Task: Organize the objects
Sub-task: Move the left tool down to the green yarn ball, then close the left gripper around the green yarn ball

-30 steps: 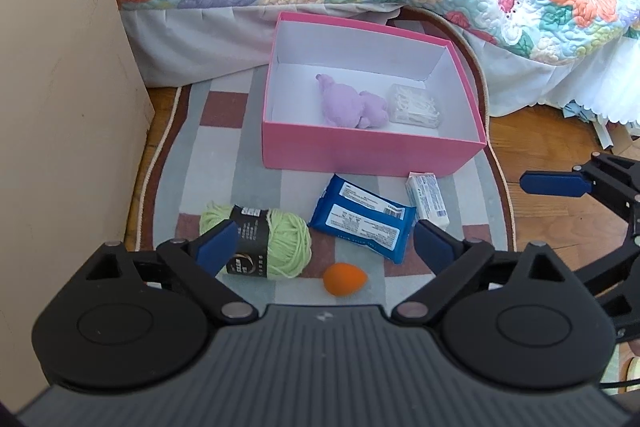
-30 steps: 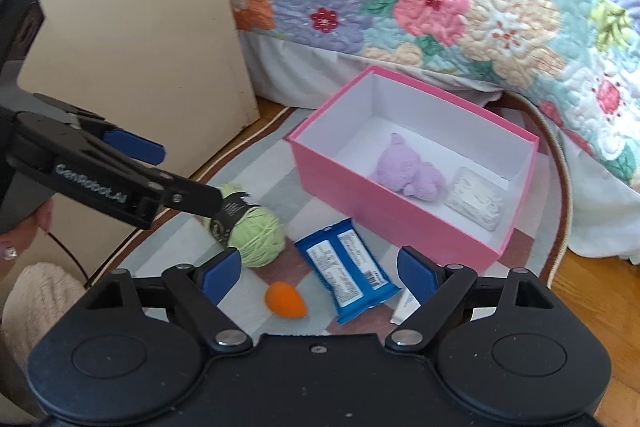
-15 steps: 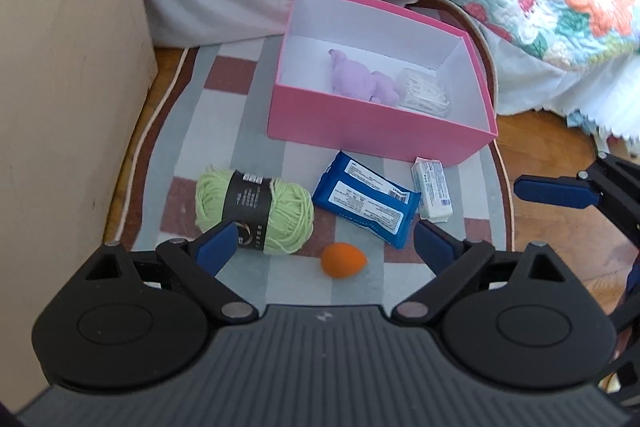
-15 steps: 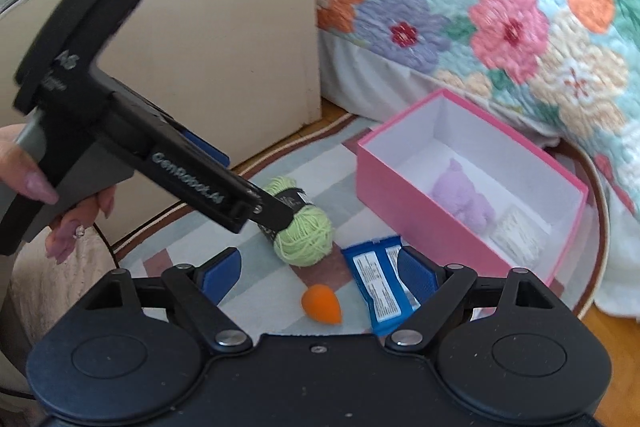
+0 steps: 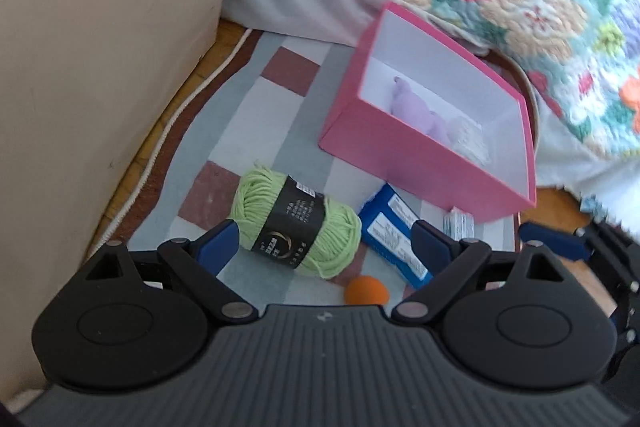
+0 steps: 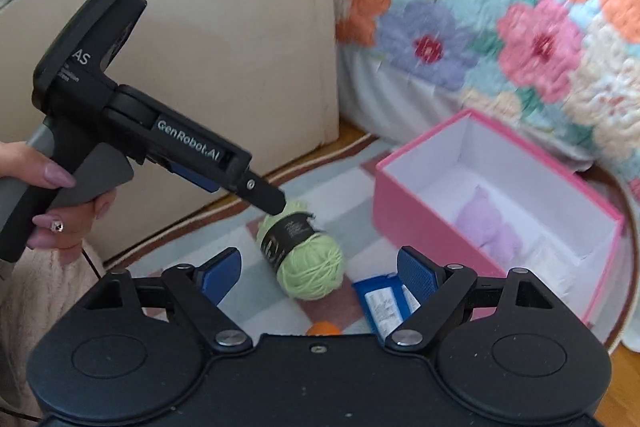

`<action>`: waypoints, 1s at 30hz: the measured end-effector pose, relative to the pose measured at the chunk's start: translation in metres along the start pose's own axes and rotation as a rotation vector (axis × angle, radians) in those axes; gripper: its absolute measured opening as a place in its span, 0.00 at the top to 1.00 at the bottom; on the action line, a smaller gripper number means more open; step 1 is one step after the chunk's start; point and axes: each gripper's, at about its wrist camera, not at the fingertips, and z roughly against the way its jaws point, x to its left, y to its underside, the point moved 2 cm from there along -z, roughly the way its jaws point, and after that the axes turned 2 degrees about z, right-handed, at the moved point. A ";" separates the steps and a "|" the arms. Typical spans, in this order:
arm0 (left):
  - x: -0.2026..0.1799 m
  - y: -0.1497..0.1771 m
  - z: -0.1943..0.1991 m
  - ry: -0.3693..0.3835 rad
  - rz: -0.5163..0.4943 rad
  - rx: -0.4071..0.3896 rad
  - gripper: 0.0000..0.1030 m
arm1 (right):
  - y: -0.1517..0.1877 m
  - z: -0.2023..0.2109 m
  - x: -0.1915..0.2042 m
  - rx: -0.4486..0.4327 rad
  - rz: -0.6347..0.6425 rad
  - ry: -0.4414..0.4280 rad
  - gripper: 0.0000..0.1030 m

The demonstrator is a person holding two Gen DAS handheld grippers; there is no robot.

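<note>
The left gripper (image 5: pixel 324 241) is closing slightly, jaws wide around the yarn (image 5: pixel 296 225) but not yet pressing it; the right gripper (image 6: pixel 318 271) is hanging wide and empty. Nearest, at six o'clock, an orange ball (image 5: pixel 366 290) is lying; the yarn is sitting just beyond it; a blue packet (image 5: pixel 390 227) at two o'clock; farther, at one o'clock, the pink box (image 5: pixel 420 163). Next, I judge, the pads are needing to squeeze the yarn, then lift it boxward.

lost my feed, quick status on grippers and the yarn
Left gripper jaws closing, astride green yarn, no contact. Right gripper open, empty. Nothing in the way.
</note>
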 end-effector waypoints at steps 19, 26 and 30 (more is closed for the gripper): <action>0.048 0.019 -0.063 0.060 0.242 0.007 0.11 | 0.018 -0.096 0.020 0.128 0.254 0.022 0.14; 0.057 0.025 -0.074 -0.060 0.248 -0.027 0.11 | 0.035 -0.129 0.017 0.157 0.393 -0.016 0.14; 0.061 0.029 -0.081 0.014 0.294 0.003 0.11 | 0.040 -0.139 0.014 0.146 0.385 -0.046 0.14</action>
